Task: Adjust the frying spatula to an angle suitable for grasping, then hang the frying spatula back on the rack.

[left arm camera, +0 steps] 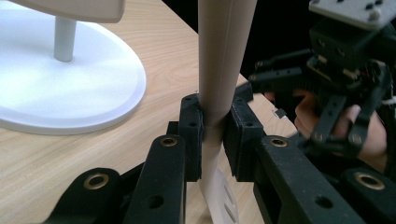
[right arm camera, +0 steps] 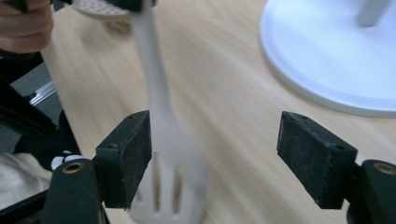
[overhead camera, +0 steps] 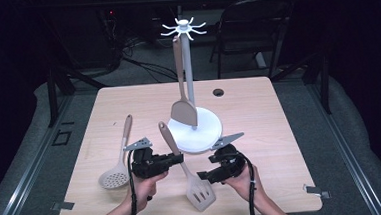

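The left gripper [overhead camera: 174, 159] has its two black jaws pressed tight against the handle of the slotted spatula [overhead camera: 193, 180], gripping it partway down the shaft; in the left gripper view the pads pinch the pale handle [left arm camera: 219, 70] from both sides. The right gripper [overhead camera: 205, 175] stands with its jaws wide apart and nothing pressed between them; in the right gripper view the spatula's slotted blade [right arm camera: 170, 186] lies on the table just beyond the left pad, clear of both.

The spatula itself slants across the near part of the wooden table [overhead camera: 258, 103], its handle end tilted up toward the white stand and its blade down near the front edge, between the two hands. The stand's round white base [overhead camera: 205, 129] sits just behind the grippers, its post rising to a ring of hooks [overhead camera: 183, 28], with a solid turner [overhead camera: 183, 108] hanging from one. A skimmer spoon [overhead camera: 117, 174] lies flat to the left, just beside the left hand [overhead camera: 146, 188].
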{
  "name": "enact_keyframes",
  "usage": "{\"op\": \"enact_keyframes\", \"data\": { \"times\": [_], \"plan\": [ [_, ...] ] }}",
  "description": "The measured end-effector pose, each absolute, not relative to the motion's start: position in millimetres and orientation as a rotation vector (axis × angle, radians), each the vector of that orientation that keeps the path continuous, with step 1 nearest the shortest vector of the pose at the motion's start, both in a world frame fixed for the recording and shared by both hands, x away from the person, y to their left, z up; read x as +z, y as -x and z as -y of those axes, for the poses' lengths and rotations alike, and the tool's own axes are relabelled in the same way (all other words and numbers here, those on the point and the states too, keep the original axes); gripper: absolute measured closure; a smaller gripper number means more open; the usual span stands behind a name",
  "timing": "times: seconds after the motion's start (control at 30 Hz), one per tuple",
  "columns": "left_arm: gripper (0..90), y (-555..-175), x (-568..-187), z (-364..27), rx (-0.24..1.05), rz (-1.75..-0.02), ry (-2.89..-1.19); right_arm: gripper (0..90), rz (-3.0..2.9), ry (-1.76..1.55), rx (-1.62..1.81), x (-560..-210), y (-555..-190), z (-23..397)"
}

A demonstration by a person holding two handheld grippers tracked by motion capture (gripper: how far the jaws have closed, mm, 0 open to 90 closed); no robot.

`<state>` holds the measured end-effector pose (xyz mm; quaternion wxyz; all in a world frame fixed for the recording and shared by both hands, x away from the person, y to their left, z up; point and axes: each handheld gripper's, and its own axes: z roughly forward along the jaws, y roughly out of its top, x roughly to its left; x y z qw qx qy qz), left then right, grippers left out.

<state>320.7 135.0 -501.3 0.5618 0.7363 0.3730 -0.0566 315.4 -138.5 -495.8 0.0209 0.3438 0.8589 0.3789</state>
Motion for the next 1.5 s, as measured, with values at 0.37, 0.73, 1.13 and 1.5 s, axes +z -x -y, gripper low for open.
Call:
{"op": "enact_keyframes", "data": {
  "times": [0.37,0.73,1.13,1.5],
  "plan": [
    [78.2,-325,-485,-134,-0.109,-0.797,-1.758,16.3,-2.567,-1.145,1.067,-492,-332,172],
    [78.2,-331,-464,-125,-0.041,-0.697,-1.820,7.0,-2.527,-1.186,1.006,-492,-339,181],
    [78.1,-347,-443,-108,-0.010,-0.637,-1.869,2.2,-2.497,-1.224,0.983,-491,-345,194],
    [78.1,-360,-419,-93,0.032,-0.581,-1.896,0.8,-2.483,-1.234,1.005,-492,-347,197]
  ]
}}
